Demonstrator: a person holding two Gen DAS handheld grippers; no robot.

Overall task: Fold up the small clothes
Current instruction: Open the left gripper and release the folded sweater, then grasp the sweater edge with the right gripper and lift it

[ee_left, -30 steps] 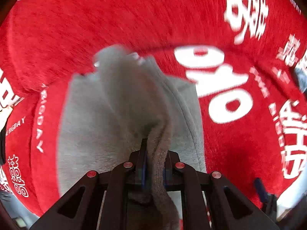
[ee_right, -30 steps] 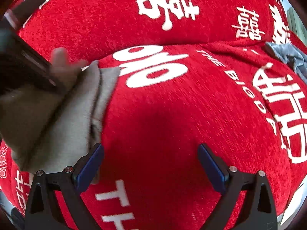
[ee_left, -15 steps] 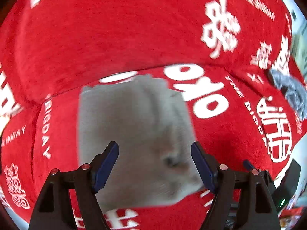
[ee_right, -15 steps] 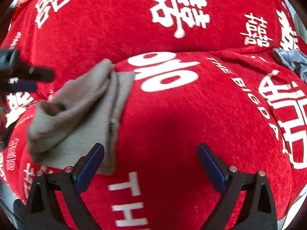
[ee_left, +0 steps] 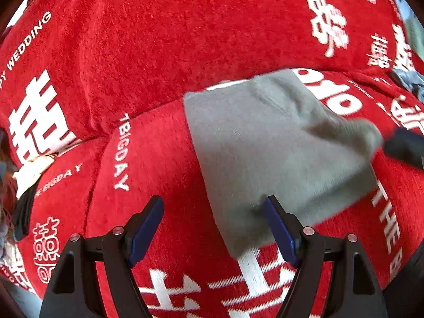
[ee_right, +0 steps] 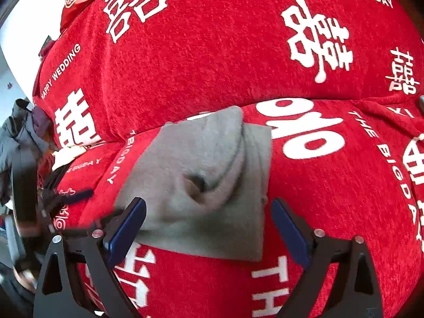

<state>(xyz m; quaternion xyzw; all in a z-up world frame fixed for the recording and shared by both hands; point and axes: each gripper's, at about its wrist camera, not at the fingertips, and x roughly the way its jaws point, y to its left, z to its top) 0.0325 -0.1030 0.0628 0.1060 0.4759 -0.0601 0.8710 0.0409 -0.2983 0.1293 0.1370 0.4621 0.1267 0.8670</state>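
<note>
A small grey garment (ee_left: 278, 153) lies folded on the red sofa seat, one raised fold running across its top (ee_right: 212, 164). My left gripper (ee_left: 212, 204) is open and holds nothing; its right finger hangs over the garment's near left corner, its left finger over bare red fabric. My right gripper (ee_right: 208, 205) is open too, low over the garment's near part, and the pads do not press on the cloth. In the left wrist view a dark blurred piece of the right gripper (ee_left: 405, 145) shows at the garment's right edge.
The sofa cover (ee_left: 159, 53) is red plush with white characters and lettering; its backrest rises behind the seat. A blue-grey garment (ee_left: 408, 79) lies at the far right. Dark clothes (ee_right: 16, 132) and a cream item (ee_left: 31, 172) sit past the seat's left end.
My left gripper let go of the grey garment, opened wide and moved off to the left. The garment dropped flat in a fold. My right gripper came over the garment.
</note>
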